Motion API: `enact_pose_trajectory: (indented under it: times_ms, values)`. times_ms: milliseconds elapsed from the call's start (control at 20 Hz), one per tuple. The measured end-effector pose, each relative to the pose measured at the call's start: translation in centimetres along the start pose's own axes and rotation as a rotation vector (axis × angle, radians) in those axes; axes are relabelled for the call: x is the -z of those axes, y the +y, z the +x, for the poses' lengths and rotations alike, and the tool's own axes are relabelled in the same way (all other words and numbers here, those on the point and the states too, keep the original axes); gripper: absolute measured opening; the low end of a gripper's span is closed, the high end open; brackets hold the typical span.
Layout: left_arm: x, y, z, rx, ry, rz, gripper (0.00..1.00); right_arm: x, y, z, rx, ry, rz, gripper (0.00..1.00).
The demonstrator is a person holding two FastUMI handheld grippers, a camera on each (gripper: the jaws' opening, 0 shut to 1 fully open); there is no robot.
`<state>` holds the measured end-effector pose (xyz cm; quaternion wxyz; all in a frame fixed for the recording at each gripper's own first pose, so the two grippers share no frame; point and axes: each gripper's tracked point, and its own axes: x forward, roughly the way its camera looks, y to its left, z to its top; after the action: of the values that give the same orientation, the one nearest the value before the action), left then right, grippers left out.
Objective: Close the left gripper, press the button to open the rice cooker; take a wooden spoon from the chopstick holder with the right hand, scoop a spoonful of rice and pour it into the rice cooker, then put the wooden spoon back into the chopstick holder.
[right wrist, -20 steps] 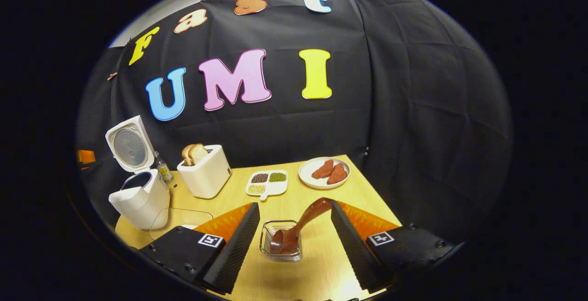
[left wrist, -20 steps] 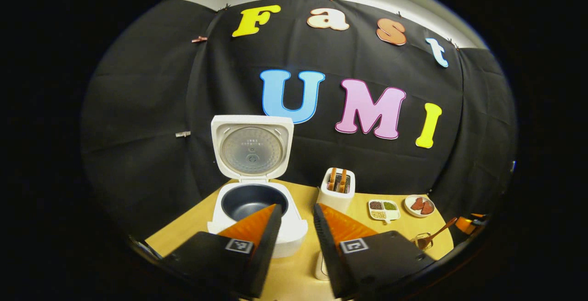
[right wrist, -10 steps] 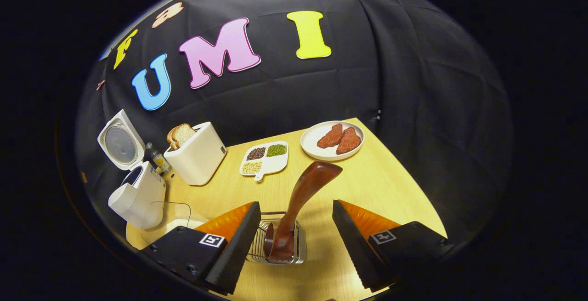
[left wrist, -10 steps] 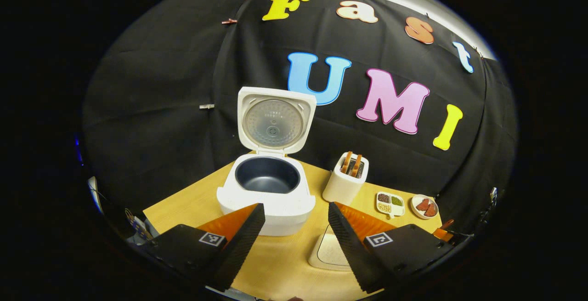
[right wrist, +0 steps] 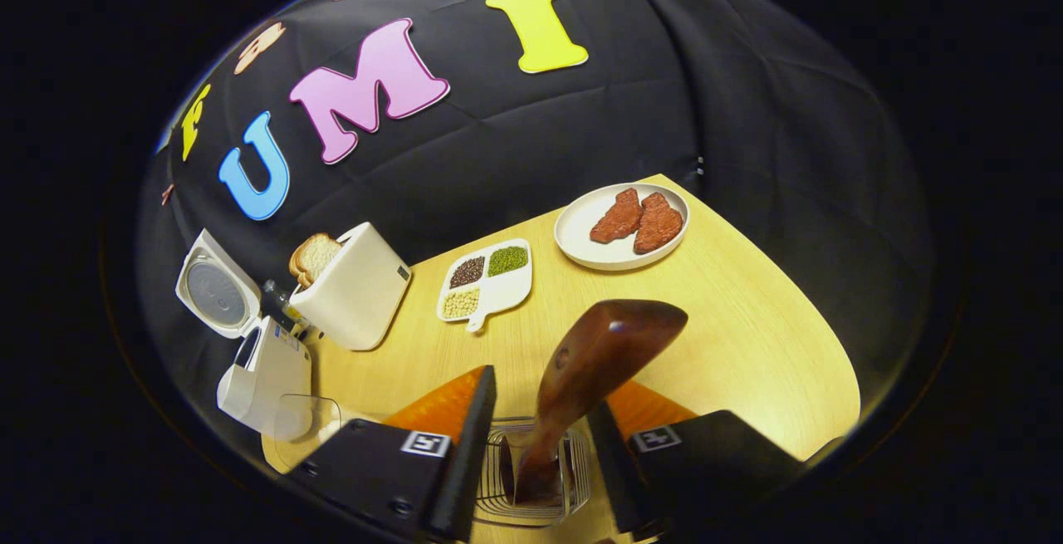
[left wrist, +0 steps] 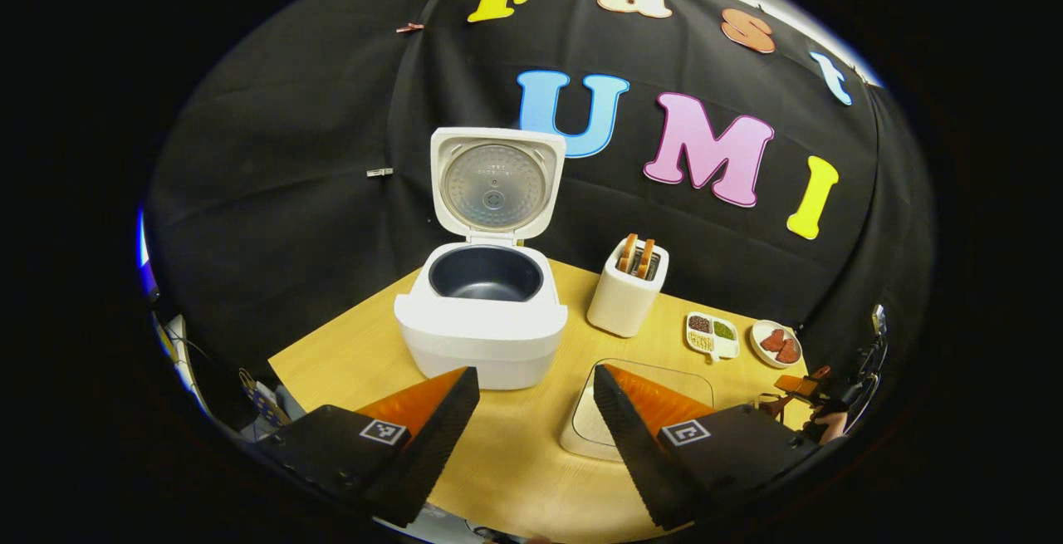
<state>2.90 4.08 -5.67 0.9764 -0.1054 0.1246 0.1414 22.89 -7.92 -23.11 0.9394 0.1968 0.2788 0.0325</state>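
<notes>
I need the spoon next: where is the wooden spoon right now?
In the right gripper view the wooden spoon stands tilted in the wire chopstick holder, low and central, between the right gripper's fingers and nearer than the divided dish.

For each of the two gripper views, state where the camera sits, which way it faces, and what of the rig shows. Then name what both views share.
Left gripper view: rides the left gripper, facing the open rice cooker; its own fingers show.
Right gripper view: rides the right gripper, above the wooden spoon in the chopstick holder.
Shared: rice cooker, toaster, table.
</notes>
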Motion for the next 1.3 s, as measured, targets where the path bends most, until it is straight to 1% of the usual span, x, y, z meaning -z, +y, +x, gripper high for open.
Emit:
enact_pose_trajectory:
  times_ms: [100, 150, 200, 300, 400, 550, 800, 900, 1000, 1050, 1100, 1200, 1300]
  values:
    - [0.7, 0.0, -0.2, 0.008, 0.006, 0.003, 0.96, -0.4, -0.7, -0.2, 0.034, -0.007, -0.004, 0.40]
    - [1.1, 0.1, -0.3, 0.014, 0.011, 0.001, 0.96, -0.6, -0.5, -0.6, 0.036, -0.009, -0.004, 0.20]
    - [1.3, 0.1, -0.3, 0.022, 0.014, -0.004, 0.96, -0.3, 0.0, -1.5, 0.036, 0.003, -0.004, 0.24]
    - [1.5, 0.6, -0.4, 0.034, 0.013, -0.021, 0.96, 0.0, 1.0, -2.0, 0.024, 0.016, -0.024, 0.24]
    - [0.8, 1.2, -0.4, 0.041, -0.008, -0.038, 0.96, -0.5, 1.9, -3.1, 0.016, -0.001, -0.051, 0.19]
    - [0.3, 2.1, -0.7, 0.082, -0.025, -0.025, 0.96, -2.7, 3.7, -5.7, 0.004, -0.068, -0.093, 0.20]
    - [-0.1, 3.9, -1.0, 0.182, -0.039, -0.019, 0.96, -5.6, 6.7, -11.1, 0.038, -0.156, -0.120, 0.19]
    - [0.1, 4.6, -1.1, 0.221, -0.044, -0.022, 0.96, -6.4, 8.4, -12.9, 0.041, -0.185, -0.152, 0.19]
    - [0.1, 5.8, -0.9, 0.239, -0.052, -0.007, 0.96, -7.0, 10.3, -14.4, 0.041, -0.212, -0.171, 0.19]
    - [0.0, 6.5, -1.1, 0.248, -0.061, 0.005, 0.94, -7.3, 11.4, -15.0, 0.035, -0.228, -0.173, 0.19]
    - [-0.1, 6.9, -1.1, 0.259, -0.067, 0.016, 0.96, -7.3, 12.7, -15.5, 0.028, -0.240, -0.175, 0.19]
    - [0.3, 7.9, -1.2, 0.277, -0.062, 0.026, 0.96, -7.0, 14.9, -15.9, 0.020, -0.255, -0.186, 0.19]
    - [0.6, 8.8, -1.3, 0.297, -0.057, 0.029, 0.96, -5.9, 17.0, -15.9, 0.004, -0.250, -0.194, 0.19]
